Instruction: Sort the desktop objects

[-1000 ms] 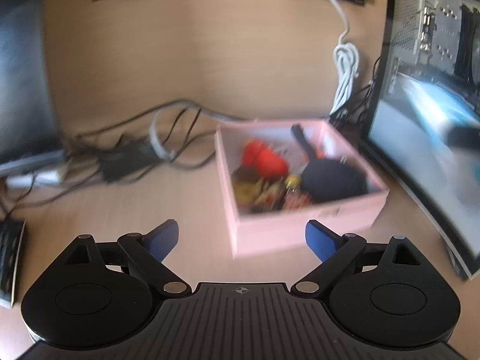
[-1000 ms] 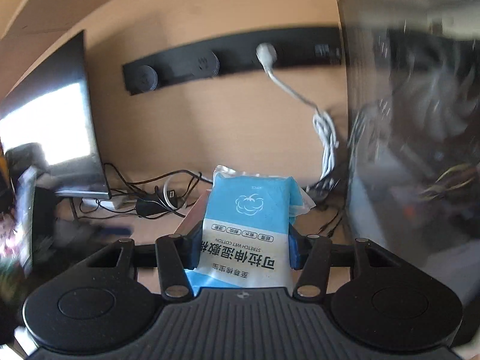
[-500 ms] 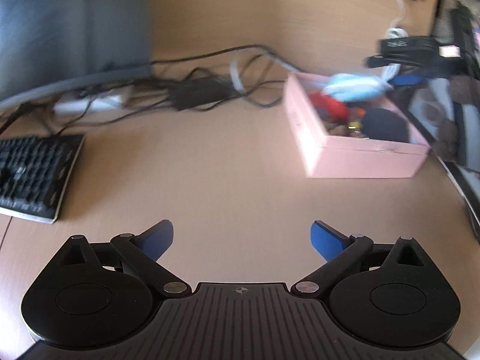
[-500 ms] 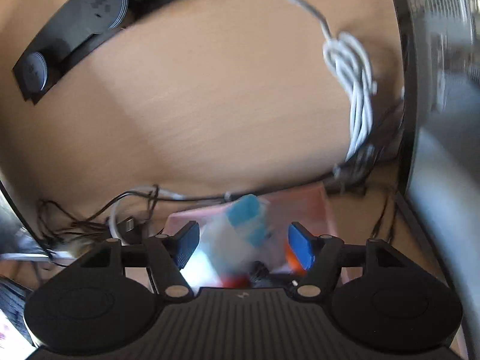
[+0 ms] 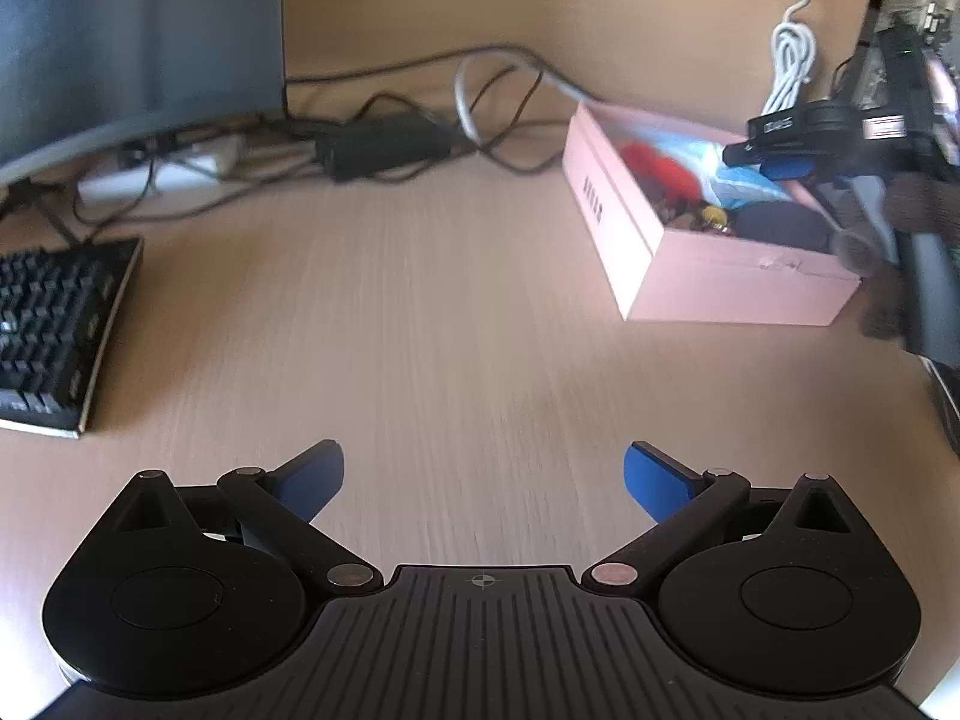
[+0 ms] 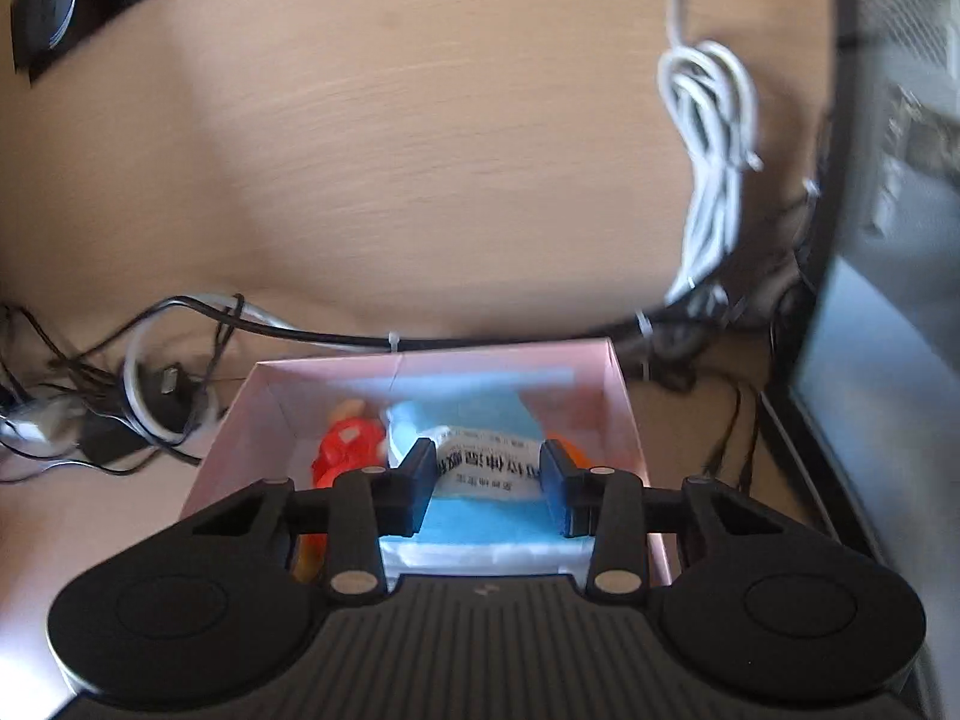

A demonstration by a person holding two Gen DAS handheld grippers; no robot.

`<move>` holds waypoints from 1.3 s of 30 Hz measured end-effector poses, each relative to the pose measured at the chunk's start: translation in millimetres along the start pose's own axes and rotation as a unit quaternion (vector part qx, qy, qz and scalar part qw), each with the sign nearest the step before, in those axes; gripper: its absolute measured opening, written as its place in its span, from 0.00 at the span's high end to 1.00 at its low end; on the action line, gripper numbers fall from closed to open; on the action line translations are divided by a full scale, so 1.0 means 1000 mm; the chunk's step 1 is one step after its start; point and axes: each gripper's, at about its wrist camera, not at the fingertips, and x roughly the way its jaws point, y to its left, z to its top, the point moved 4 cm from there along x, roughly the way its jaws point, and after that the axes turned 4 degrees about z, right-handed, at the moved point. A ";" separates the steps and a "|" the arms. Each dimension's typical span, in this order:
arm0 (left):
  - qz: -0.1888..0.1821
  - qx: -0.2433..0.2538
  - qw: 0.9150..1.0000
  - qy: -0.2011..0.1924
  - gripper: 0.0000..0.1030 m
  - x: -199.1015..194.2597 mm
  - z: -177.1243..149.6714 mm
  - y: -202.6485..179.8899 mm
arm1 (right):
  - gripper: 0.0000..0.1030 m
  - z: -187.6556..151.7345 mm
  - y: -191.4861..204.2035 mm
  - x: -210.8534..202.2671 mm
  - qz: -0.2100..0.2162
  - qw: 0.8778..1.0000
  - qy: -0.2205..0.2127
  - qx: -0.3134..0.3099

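Since the earlier frames, the blue and white packet [image 6: 489, 468] has gone from being held up in front of the wall to lying inside the pink box [image 6: 621, 396]. The right claw [image 6: 487, 483] has come down over the box, and the left wrist view has swung from the box to open counter [image 5: 450, 324].

The right claw's jaws have just been closing. The packet lies between them, but blur hides whether the pads press on it, so I cannot tell if it is pinched. In the right wrist view the packet rests on the other contents of the box, with a red toy [image 6: 348, 450] just beside it on the left and something orange at its right edge.

The left claw [image 5: 483, 473] has just been opening and now stands spread wide, with nothing between its blue pads [image 5: 315, 480]. It hangs above bare wood-grain counter.

In the left wrist view the pink box sits at the far right of the counter. A black keyboard [image 5: 54, 324] lies at the far left, and tangled black cables [image 5: 384, 138] run along the back edge.
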 end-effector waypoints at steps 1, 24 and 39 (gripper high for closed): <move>0.000 -0.001 1.000 0.004 0.01 0.002 0.000 -0.001 | 0.62 -0.002 0.003 -0.003 0.011 1.000 0.004 -0.004; -0.016 0.058 0.998 0.014 0.00 0.006 0.002 -0.059 | 0.65 -0.024 -0.003 -0.032 0.150 0.986 0.062 0.032; 0.032 0.033 0.999 -0.008 0.00 0.009 0.006 -0.067 | 0.20 -0.055 -0.001 -0.107 0.070 0.995 -0.018 -0.076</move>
